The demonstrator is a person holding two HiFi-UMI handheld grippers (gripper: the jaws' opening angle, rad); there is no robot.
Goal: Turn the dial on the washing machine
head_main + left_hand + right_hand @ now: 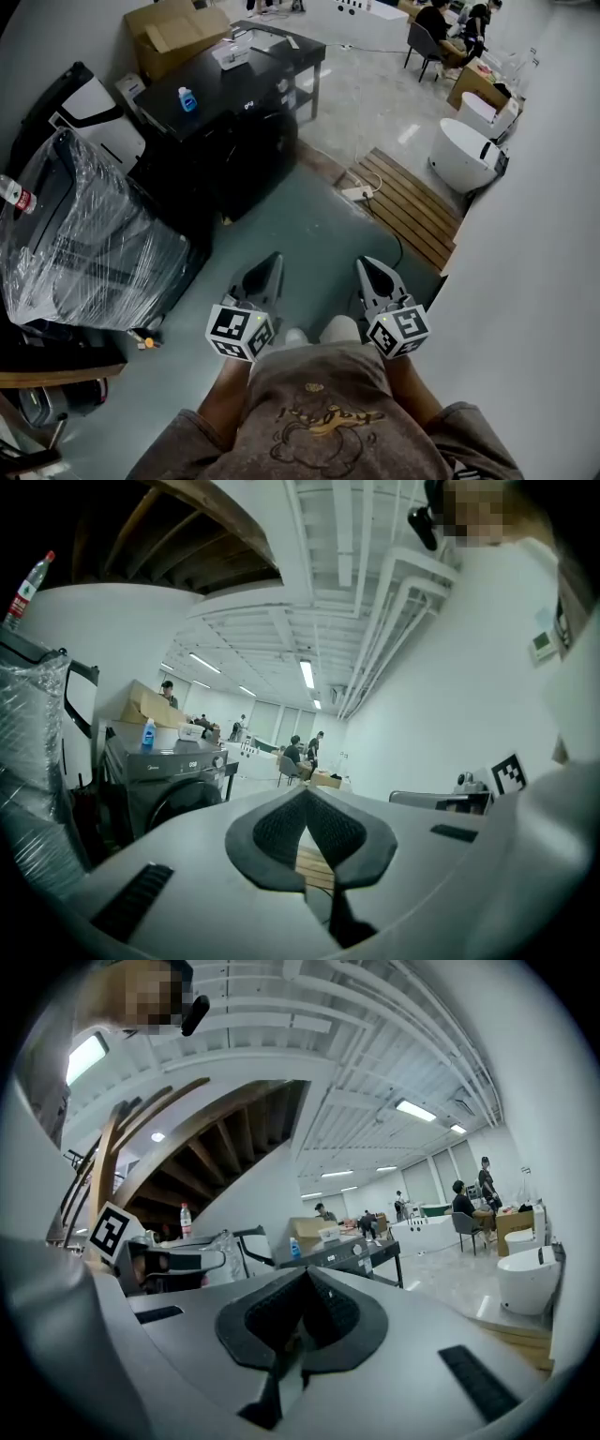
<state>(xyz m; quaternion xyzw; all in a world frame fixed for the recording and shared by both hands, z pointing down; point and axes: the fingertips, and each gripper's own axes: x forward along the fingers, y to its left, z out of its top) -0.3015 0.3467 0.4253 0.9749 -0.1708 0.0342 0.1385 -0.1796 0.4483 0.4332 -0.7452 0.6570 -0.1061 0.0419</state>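
My left tongs [274, 262] and right tongs [366, 266] are closed and empty. The left gripper view shows the dark grey metal washing machine's [253, 141] round dial [217, 761]; the head view doesn't.

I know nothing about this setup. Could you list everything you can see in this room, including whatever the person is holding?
washing machine: one, dark grey, left of centre, by the wall
bottle: one, blue, on top of the washing machine
cardboard box: one, brown, beyond the washing machine
wrapped appliance: one, dark under clear film, near left
water bottle: one, clear with a red label, at the wrapped appliance's left edge
wooden platform: one, brown slats, on the floor at right
power strip: one, white, beside the wooden platform
rounded fixture: one, white, beyond the platform
seated people: two, dark clothes, far back right
left gripper: one, grey, shut, empty
right gripper: one, grey, shut, empty
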